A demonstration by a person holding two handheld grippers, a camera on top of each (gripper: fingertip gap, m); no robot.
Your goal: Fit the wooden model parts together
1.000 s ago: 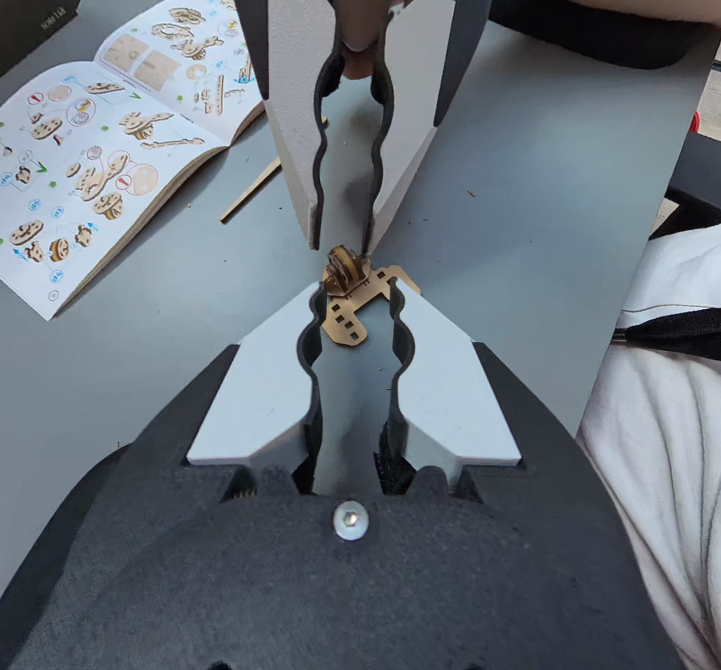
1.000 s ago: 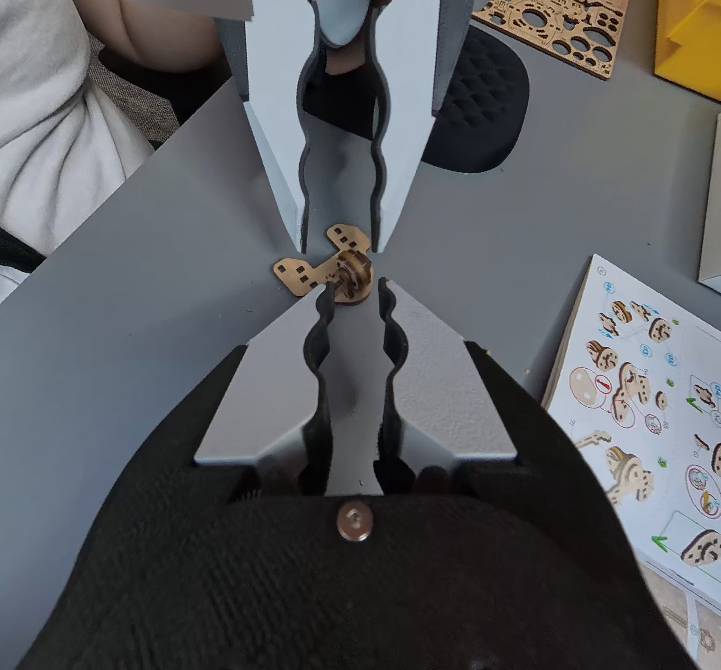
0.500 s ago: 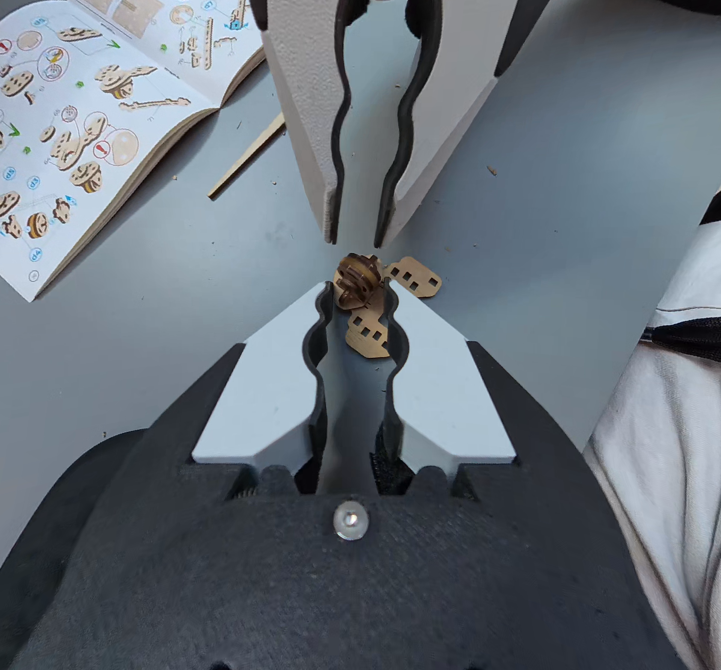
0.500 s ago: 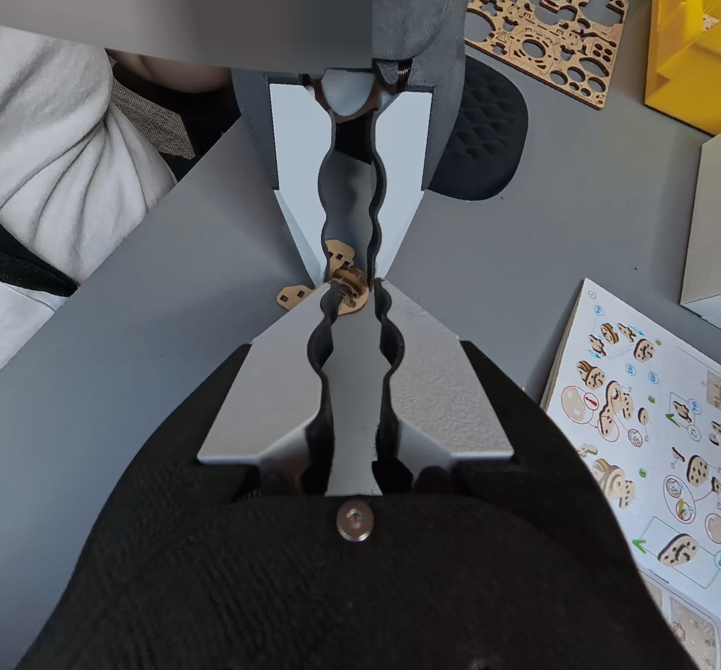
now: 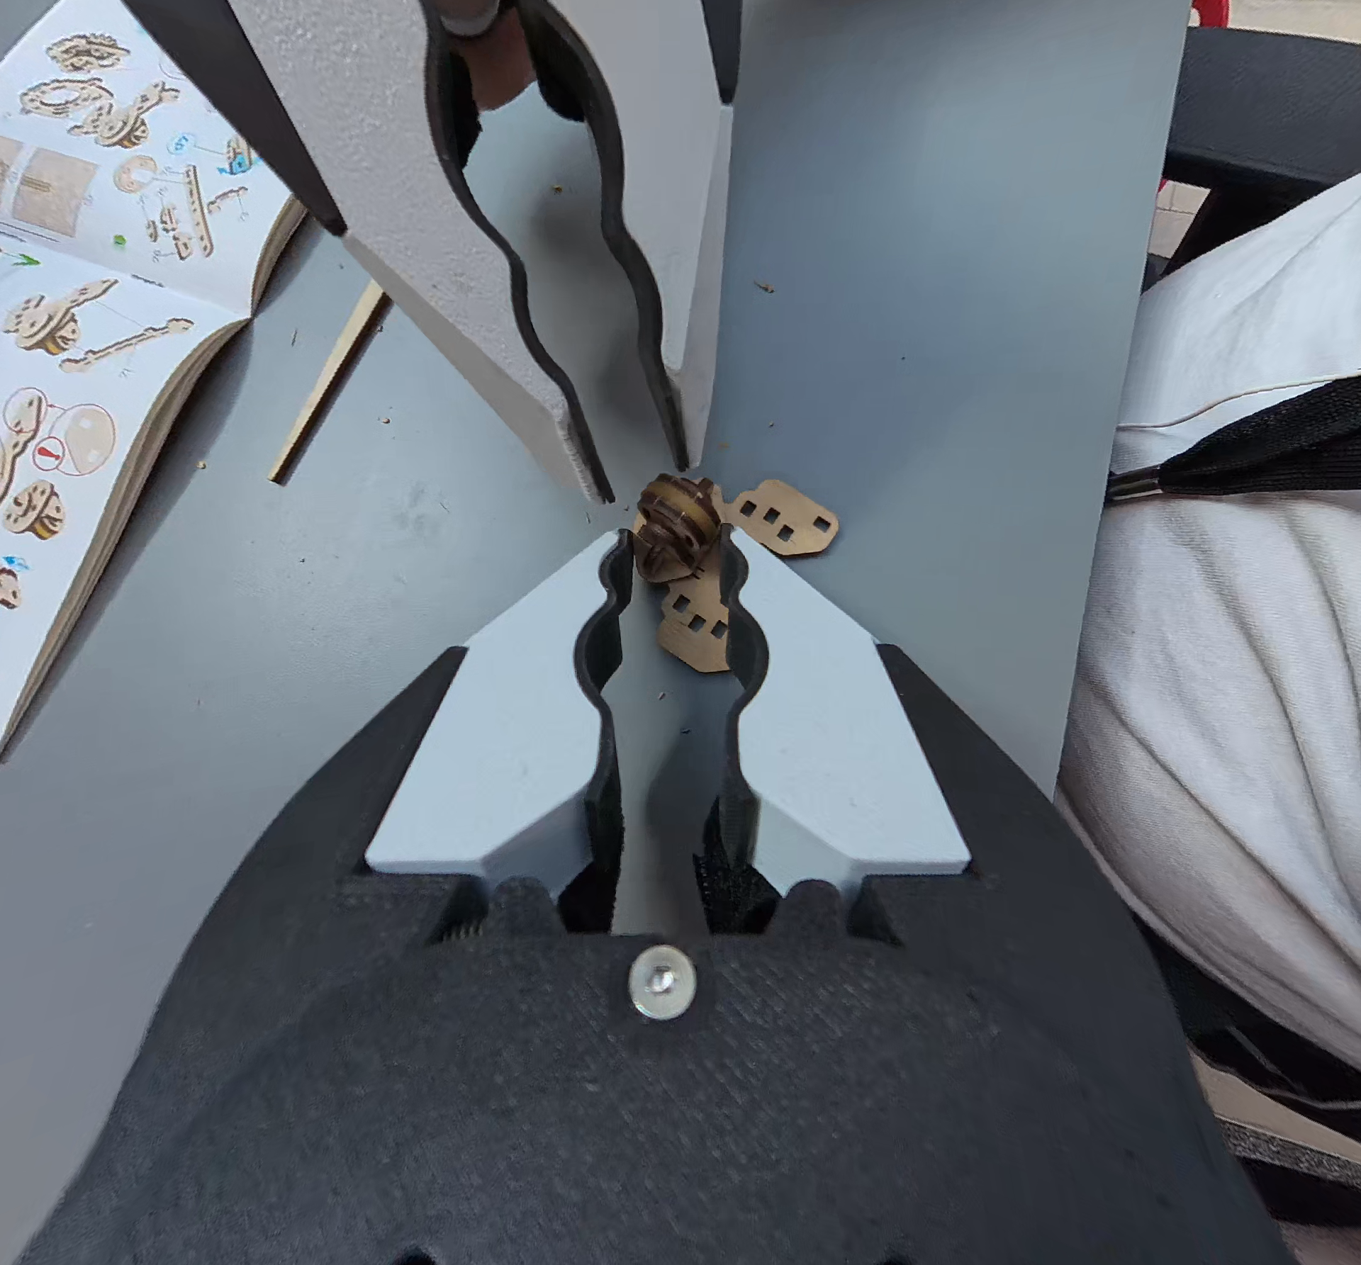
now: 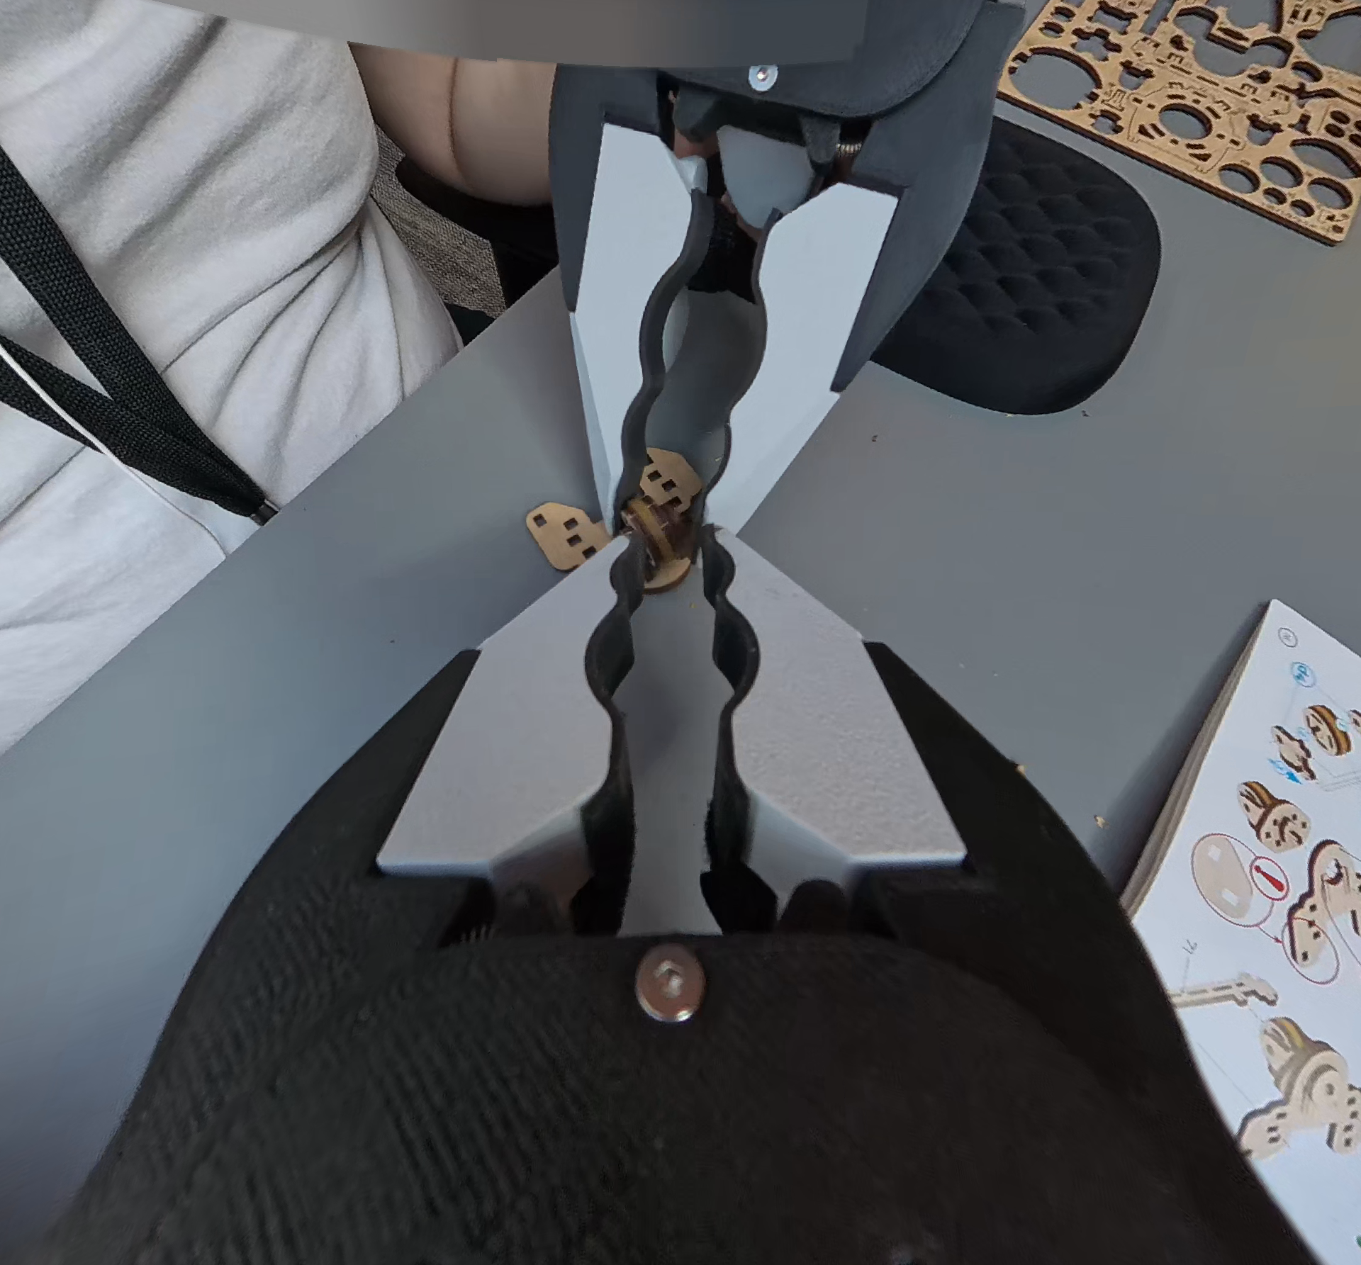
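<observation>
the wooden model lay on the grey table, its wheel part between the left gripper tips, seemingly pinched. the right gripper faced it, jaws parted, holding nothing.

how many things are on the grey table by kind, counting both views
wooden model assembly: 1
punched-out wooden sheet: 1
thin wooden stick: 1
instruction booklet: 1
black padded rest: 1
total: 5
</observation>
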